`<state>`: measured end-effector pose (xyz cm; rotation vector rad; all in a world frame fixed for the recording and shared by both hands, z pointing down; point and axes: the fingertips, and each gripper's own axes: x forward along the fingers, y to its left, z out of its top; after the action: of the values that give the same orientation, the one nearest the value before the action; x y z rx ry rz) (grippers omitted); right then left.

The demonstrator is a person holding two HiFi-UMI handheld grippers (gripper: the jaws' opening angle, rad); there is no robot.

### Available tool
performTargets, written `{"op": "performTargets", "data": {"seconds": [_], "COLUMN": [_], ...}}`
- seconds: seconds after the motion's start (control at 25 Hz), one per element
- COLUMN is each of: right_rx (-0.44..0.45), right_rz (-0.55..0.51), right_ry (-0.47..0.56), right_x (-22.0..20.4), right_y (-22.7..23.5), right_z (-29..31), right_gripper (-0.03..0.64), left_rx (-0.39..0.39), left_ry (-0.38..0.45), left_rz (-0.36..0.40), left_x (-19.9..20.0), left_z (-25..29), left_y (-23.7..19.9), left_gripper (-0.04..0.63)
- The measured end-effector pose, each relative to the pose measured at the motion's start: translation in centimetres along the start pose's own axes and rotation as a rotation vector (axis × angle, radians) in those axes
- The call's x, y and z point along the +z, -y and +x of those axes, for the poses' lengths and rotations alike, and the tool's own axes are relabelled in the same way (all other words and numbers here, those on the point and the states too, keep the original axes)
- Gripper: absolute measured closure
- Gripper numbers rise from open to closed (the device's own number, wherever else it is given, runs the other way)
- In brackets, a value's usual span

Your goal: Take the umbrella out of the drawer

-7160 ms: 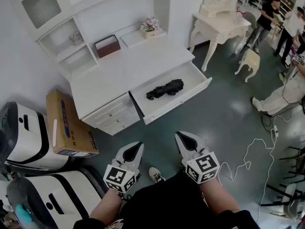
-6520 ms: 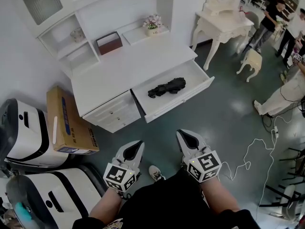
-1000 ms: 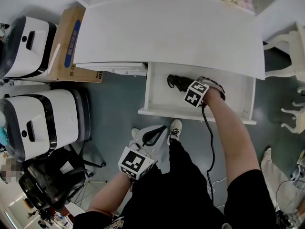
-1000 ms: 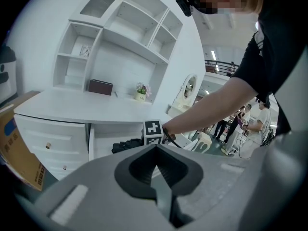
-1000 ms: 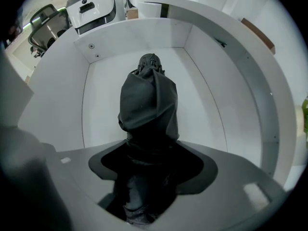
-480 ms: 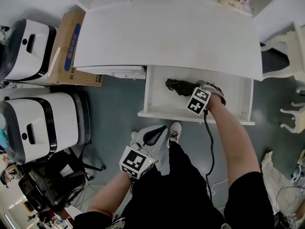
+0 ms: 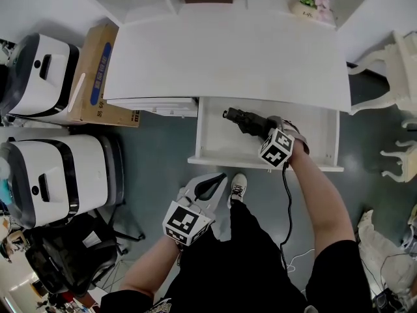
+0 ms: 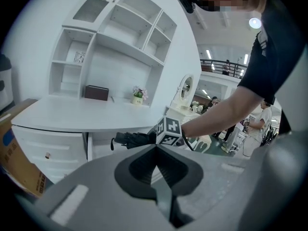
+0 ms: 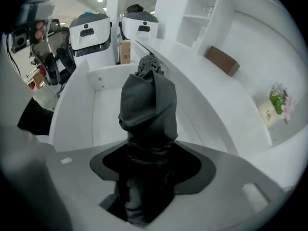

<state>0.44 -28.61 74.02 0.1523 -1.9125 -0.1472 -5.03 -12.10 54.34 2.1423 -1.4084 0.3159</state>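
Observation:
A black folded umbrella hangs over the open white drawer, raised off its floor. My right gripper is shut on one end of it, having just closed a little further round it. In the right gripper view the umbrella fills the gap between the jaws and points away over the drawer. My left gripper is held low by the person's leg, away from the drawer, with its jaws together and nothing in them. The left gripper view shows the umbrella beyond its tips.
The drawer belongs to a white desk with shelves behind it. A cardboard box and two white machines stand to the left, and a black chair below them. A white dressing table stands at the right.
My right gripper has come up and toward the drawer's front edge with the umbrella in it, lifting it off the drawer floor. The left gripper has stayed where it was.

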Motion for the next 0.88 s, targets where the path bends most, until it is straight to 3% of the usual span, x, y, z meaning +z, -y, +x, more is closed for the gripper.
{"op": "performTargets", "data": {"seconds": [0.32,0.64,0.88], "right_rx": [-0.083,-0.193,-0.263], "right_rz": [0.107,0.369,0.570], "right_ry": [0.184,0.433,0.595], "right_x": [2.7,5.6,6.8], "right_y": [0.5,1.4,0.0], "right_z": [-6.7,-15.9,-22.7], "right_gripper": [0.316,0.318,0.318], "left_rx": [0.022,0.051,0.012], "left_ry": [0.031,0.099,0.133], "left_rz": [0.023,0.046,0.077], "left_x": [1.4,3.4,4.3], "left_z": [-1.9,-5.2,-8.1], "left_y": [0.6,0.3,0.3], "left_gripper": [0.594,0.594,0.594]}}
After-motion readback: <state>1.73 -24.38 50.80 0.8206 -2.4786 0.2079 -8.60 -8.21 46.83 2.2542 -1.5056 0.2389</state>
